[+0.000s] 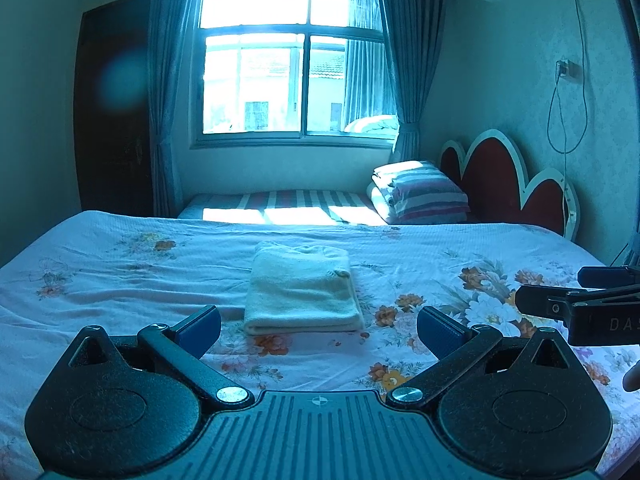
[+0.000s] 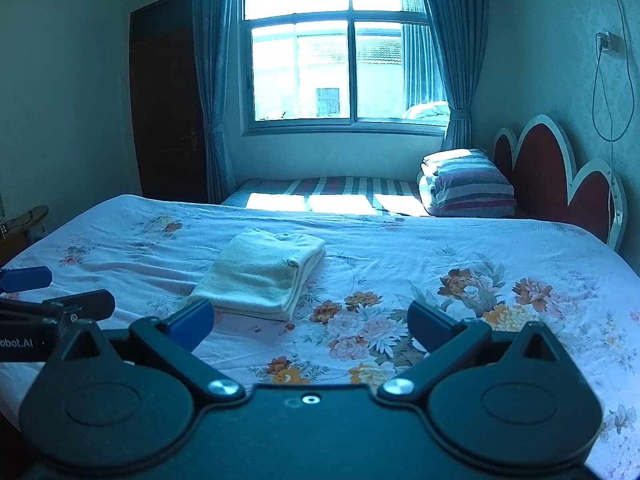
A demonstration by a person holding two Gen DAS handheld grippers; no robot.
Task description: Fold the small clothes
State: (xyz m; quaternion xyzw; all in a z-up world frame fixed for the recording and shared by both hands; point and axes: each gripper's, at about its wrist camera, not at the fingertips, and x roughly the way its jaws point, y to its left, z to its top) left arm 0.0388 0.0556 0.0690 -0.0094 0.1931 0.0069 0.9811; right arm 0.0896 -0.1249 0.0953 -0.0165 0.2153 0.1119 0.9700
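A pale cream garment (image 1: 302, 290) lies folded into a neat rectangle on the floral bedsheet (image 1: 120, 280), just beyond my left gripper (image 1: 319, 330). That gripper stands open, its blue pads spread wide and empty, a short way in front of the fold's near edge. In the right wrist view the same folded garment (image 2: 260, 276) lies ahead and to the left of my right gripper (image 2: 311, 326), which is also open with nothing between its fingers. Each gripper shows at the edge of the other's view: the right gripper (image 1: 560, 304) at the right, the left gripper (image 2: 48, 300) at the left.
The floral bedsheet (image 2: 440, 248) spreads wide around the garment. Beyond it is a striped bed with a stack of striped bedding (image 1: 420, 194) by a red headboard (image 1: 500, 176). A window (image 1: 294, 56) with curtains and a dark door (image 1: 112, 100) stand behind. A fingertip (image 1: 632, 378) shows at far right.
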